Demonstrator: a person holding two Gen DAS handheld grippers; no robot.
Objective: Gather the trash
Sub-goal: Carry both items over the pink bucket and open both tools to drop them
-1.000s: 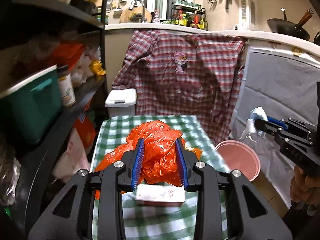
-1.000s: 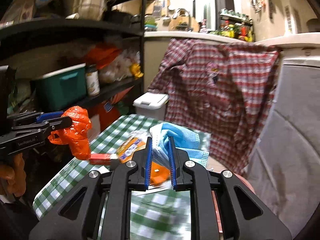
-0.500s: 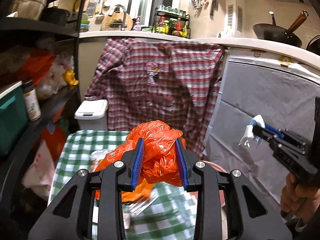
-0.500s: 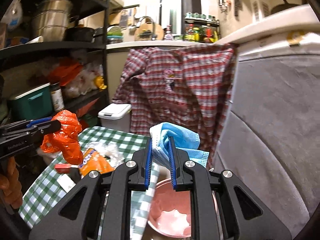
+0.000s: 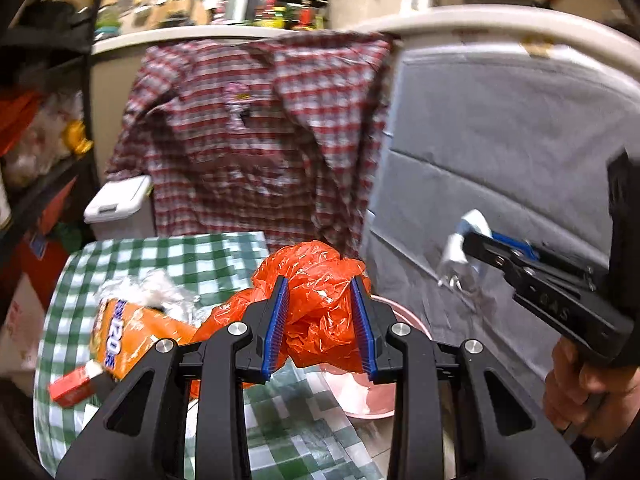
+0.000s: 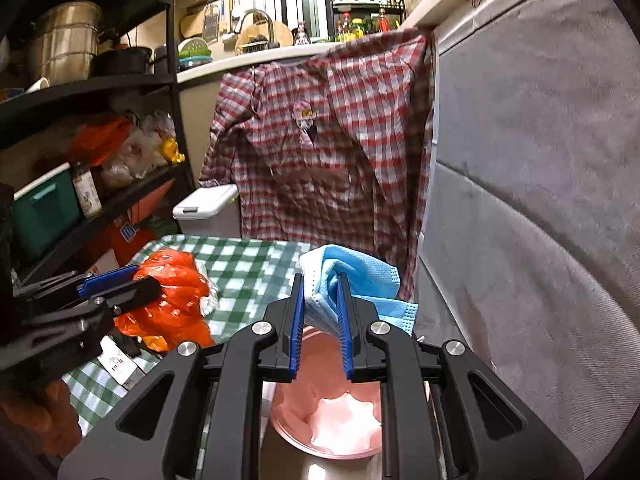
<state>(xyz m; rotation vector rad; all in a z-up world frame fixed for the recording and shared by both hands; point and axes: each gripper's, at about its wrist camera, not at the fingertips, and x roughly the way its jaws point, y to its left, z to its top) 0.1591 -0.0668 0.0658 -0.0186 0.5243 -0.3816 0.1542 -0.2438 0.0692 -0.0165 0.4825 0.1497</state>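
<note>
Clearly the left gripper [image 5: 322, 326] is clamped on a light, crumpled orange plastic bag [image 5: 320, 300] and the right gripper [image 6: 321, 326] on a soft blue face mask [image 6: 352, 280], both easy to pinch anywhere.

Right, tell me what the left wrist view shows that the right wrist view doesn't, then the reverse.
Only the left wrist view shows the orange snack packet and the small red box on the green checked tablecloth, plus a hand gripping the right hand-held gripper.

Only the right wrist view shows the steel pot and teal storage bin on the black shelf, and the kitchen tap.

Both show the crumpled orange plastic bag in the left hand-held gripper, the blue face mask, the pink bucket and the red checked shirt.
</note>
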